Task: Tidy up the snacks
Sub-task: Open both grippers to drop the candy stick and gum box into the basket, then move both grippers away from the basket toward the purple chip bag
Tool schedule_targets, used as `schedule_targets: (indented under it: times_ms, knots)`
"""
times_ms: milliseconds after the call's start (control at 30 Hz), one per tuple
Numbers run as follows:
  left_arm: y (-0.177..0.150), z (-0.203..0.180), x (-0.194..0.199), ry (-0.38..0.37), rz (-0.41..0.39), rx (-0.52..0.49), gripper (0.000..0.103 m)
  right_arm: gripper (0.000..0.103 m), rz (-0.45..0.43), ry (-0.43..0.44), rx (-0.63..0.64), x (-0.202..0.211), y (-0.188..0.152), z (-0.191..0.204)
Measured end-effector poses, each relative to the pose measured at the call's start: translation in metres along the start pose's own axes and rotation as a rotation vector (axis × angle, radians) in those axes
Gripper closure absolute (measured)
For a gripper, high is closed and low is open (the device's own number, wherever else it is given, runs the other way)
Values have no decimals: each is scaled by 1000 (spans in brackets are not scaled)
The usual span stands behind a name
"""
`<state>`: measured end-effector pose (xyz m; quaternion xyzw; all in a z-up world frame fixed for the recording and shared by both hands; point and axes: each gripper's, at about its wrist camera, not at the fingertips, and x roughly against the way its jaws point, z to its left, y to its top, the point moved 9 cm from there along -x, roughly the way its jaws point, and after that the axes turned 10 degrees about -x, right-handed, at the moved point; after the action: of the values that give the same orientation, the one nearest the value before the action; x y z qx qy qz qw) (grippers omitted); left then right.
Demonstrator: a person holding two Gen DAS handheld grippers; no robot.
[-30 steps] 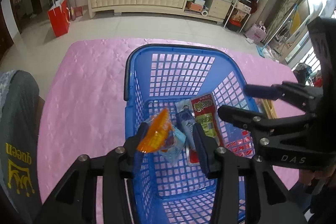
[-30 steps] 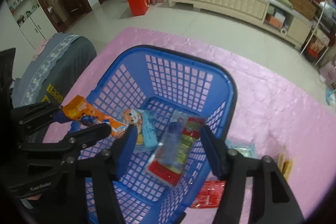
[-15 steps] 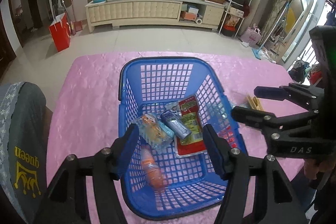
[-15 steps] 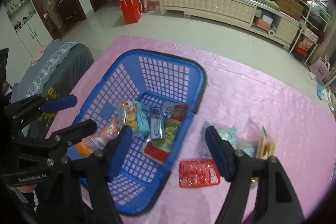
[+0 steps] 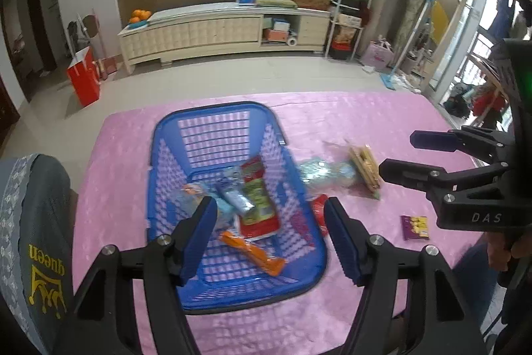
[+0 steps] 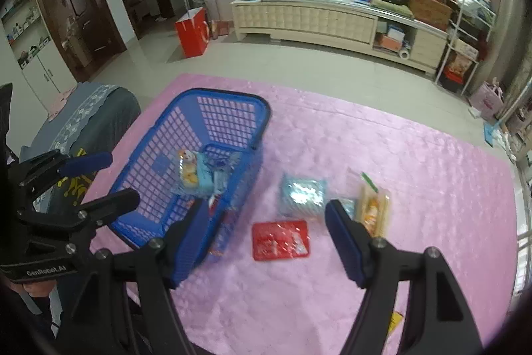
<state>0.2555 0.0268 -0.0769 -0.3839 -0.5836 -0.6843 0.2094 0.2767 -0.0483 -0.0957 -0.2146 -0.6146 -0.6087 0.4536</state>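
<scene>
Your left gripper (image 5: 269, 235) hangs above the near half of the blue basket (image 5: 166, 155) with its fingers (image 5: 199, 232) spread wide and nothing between them. Between those fingers, down in the basket, lie the orange wrapper (image 5: 254, 252), nearest the tips, then the red-and-green packet (image 5: 259, 205) and a silvery-blue sachet (image 5: 234, 197) laid across it; a clear bag with orange contents (image 5: 189, 193) sits just past the left finger, partly blurred. Your right gripper (image 6: 266, 232) is also empty, fingers (image 6: 345, 238) spread wide over the pink table (image 6: 415, 188). Between its fingers, flat on the table, lies the red packet (image 6: 281, 240); ahead of it, near the right fingertip, sits the pale blue foil bag (image 6: 302, 195). The clear pack of wafer sticks (image 6: 370, 208) lies just beyond the right finger, partly hidden by its tip. The right gripper's left finger overlaps the basket's near right corner in view; you cannot tell whether it touches. From the right wrist view the basket stands to the left of the fingers, with the cartoon-printed bag (image 6: 191, 170) visible inside. In the left wrist view a small purple sachet (image 5: 414, 227) lies on the table outside the left gripper's right finger, well apart from the basket, below your right gripper as seen there. A grey chair back with yellow lettering (image 5: 36, 242) stands beyond the left finger at the table edge.
</scene>
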Motion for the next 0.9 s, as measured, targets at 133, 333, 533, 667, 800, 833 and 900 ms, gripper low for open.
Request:
schedule_targets:
  times_ms: [133,333,533,667,800,833,900]
  knots:
    - [3,-30,-3,-13,2,-37,38,27,-3,-14,-21,9,-8,-21]
    - [1,-74,-15,-48,19,-86,34,26,6,-47,-40,19,-26,-56]
    - [-6,-118,-34,-85,43,-123,34,23,30,-73,-71,21,-50,-98]
    - [-15,-143,-51,-103,70,-135,34,21,61,-72,-81,15,-69,-120]
    - [-27,-163,-71,-130,109,-128,34,19,96,-77,-68,5,-91,-137]
    - [-31,-168,-76,-133,118,-126,34,19,102,-76,-60,3,-95,-140]
    - [-38,-176,-85,-142,138,-121,34,18,115,-52,-51,-3,-107,-145]
